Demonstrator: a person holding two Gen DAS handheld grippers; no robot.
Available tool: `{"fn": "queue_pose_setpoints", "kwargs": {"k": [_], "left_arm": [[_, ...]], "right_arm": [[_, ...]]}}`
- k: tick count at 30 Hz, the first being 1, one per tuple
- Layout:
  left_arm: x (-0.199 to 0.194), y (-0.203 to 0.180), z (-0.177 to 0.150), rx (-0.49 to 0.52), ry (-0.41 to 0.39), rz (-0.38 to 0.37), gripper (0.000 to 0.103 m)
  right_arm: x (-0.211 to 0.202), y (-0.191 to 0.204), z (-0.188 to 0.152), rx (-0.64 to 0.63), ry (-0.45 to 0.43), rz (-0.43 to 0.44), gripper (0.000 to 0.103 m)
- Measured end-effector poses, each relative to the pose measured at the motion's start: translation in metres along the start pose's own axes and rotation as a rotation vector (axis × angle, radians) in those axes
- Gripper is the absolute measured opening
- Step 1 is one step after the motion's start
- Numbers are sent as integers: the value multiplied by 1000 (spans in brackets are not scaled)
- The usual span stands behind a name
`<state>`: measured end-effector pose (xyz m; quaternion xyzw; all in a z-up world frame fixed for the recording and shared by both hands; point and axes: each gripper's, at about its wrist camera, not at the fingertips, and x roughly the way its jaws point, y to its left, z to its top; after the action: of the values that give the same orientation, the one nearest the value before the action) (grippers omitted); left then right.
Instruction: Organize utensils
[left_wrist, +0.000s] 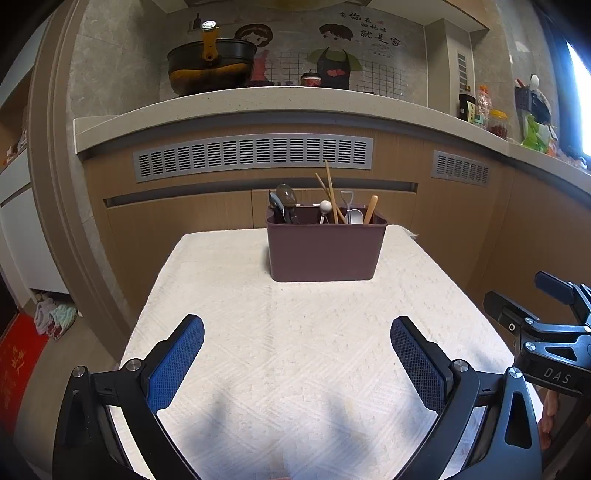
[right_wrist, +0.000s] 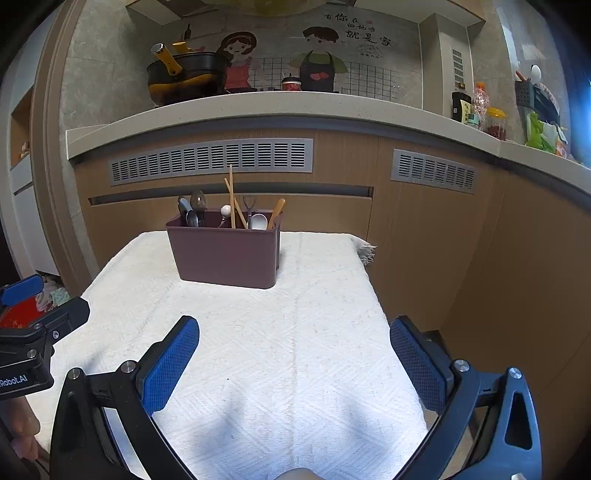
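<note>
A dark maroon utensil caddy (left_wrist: 324, 251) stands at the far end of the white-cloth table (left_wrist: 280, 350); it also shows in the right wrist view (right_wrist: 226, 254). It holds spoons (left_wrist: 284, 197), wooden chopsticks (left_wrist: 330, 192), a white-ball-tipped utensil, a small shovel-shaped spoon and a wooden handle (left_wrist: 370, 209). My left gripper (left_wrist: 297, 334) is open and empty above the near part of the cloth. My right gripper (right_wrist: 294, 332) is open and empty, also above the near cloth; it shows at the right edge of the left wrist view (left_wrist: 546, 321).
Wooden cabinets with grey vents (left_wrist: 255, 155) rise behind the table under a stone counter (left_wrist: 258, 103). A black wok with a yellow handle (left_wrist: 210, 62) sits on it. Jars and bottles (left_wrist: 484, 110) stand at the right. Cloths and a red mat (left_wrist: 22, 365) lie on the floor at left.
</note>
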<state>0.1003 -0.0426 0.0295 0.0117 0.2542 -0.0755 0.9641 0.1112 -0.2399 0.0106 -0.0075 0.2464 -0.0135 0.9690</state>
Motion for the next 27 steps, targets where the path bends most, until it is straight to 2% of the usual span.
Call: {"fn": "queue_pose_setpoints", "kwargs": {"k": [27], "left_arm": [[3, -1, -1, 11, 11, -2, 101]], "right_arm": [[1, 0, -1, -10, 2, 5, 103]]}}
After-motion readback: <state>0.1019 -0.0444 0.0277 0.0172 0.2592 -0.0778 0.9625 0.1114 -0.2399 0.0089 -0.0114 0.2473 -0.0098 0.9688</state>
